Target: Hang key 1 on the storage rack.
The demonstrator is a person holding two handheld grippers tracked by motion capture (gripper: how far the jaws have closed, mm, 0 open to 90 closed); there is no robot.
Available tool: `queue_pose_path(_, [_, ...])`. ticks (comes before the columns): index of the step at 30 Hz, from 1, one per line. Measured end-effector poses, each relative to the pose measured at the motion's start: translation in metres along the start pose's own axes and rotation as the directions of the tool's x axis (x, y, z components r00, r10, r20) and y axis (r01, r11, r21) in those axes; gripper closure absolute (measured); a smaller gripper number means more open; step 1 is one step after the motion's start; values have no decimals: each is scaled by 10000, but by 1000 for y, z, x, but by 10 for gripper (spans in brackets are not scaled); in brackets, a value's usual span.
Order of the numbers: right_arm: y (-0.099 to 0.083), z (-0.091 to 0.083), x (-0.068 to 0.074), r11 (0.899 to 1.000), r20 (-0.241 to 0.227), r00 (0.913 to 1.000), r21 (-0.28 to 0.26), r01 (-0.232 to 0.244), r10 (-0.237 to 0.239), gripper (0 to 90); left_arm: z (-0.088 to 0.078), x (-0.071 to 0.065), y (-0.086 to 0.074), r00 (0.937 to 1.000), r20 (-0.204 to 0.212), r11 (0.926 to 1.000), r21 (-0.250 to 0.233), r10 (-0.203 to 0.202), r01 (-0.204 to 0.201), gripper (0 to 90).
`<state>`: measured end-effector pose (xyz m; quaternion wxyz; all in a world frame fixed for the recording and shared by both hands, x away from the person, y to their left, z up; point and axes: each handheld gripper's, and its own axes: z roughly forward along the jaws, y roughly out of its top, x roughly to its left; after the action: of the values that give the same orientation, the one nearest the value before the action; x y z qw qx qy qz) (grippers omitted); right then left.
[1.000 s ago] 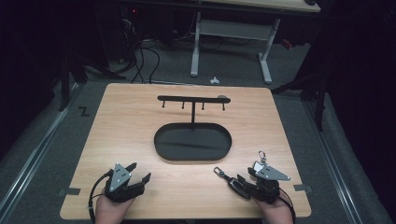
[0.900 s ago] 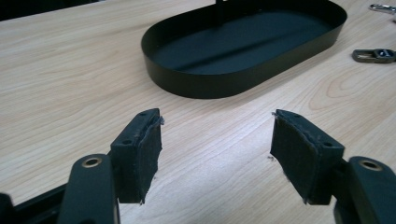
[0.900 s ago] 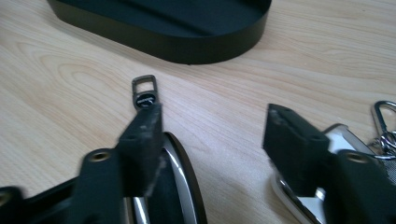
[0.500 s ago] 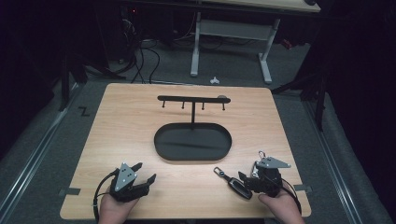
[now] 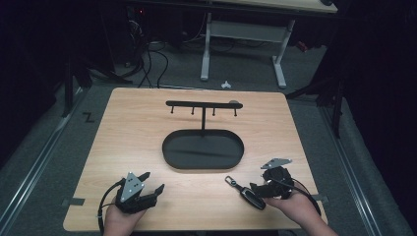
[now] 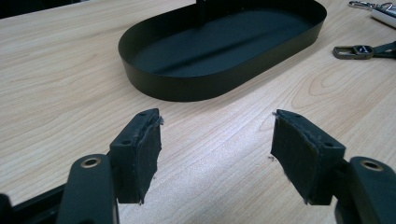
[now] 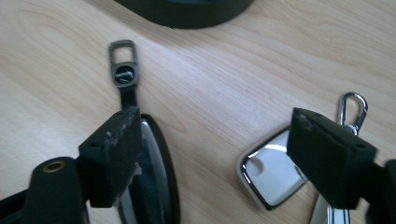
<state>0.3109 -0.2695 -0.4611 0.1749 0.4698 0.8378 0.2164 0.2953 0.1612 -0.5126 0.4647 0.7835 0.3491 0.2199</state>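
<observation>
High view: my left gripper (image 5: 150, 183) sits spread and empty on the light wooden table (image 5: 133, 123). Left gripper view: black oval metal tray (image 6: 196, 88) ahead. Right gripper view: right gripper (image 7: 210, 158) spread, straddling black key fob (image 7: 152, 182) and chrome fob (image 7: 268, 175); closing risks pinching both.

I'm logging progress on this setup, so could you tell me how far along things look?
Nothing looks done: the black oval tray is empty and the hooks on its black T-shaped rack are bare. The right gripper is open over the black key fob and chrome-edged fob. The left gripper is open and idle.
</observation>
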Motion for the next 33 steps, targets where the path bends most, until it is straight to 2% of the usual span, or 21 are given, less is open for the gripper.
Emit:
queue_pose_path(2, [5,-5,1,9993,27,9993,-3,386,-386,155,0,0,0,10000,24,10000,3,20,-20,335])
queue_pose_path(4, [10,-6,1,9981,-398,9985,471,387,-369,155,0,0,0,10000,41,10000,6,17,-17,335])
queue_pose_path(7, [16,-4,1,9932,-431,9986,1116,343,-297,155,0,0,0,10000,82,10000,22,15,-16,334])
queue_pose_path(8, [18,-3,1,9893,-408,9987,1411,371,-317,155,0,0,0,10000,80,10000,11,16,-16,334])
queue_pose_path(11, [24,-3,1,9828,-241,9986,1778,502,-466,152,0,0,0,9999,120,10000,31,23,-23,334])
queue_pose_path(15, [34,-3,1,9676,-209,9958,2352,913,-888,153,1,1,-1,9999,150,10000,80,29,-30,334])
queue_pose_path(19, [42,0,3,9470,-384,9894,2864,1454,-1403,155,1,1,-1,9998,172,10000,84,37,-39,334])
queue_pose_path(25, [49,7,12,9171,-501,9798,3456,1988,-1935,159,0,0,-1,9997,240,9999,116,63,-66,333])
queue_pose_path(28, [50,12,19,8905,-590,9658,3763,2557,-2523,159,1,0,-1,9997,230,9999,120,98,-101,333])
queue_pose_path(30, [51,17,22,8729,-776,9627,4077,2679,-2592,160,2,0,-1,9996,279,9998,157,90,-94,333])
queue_pose_path(33, [53,22,25,8581,-771,9583,4298,2810,-2752,163,2,0,-2,9995,269,9997,155,169,-174,333])
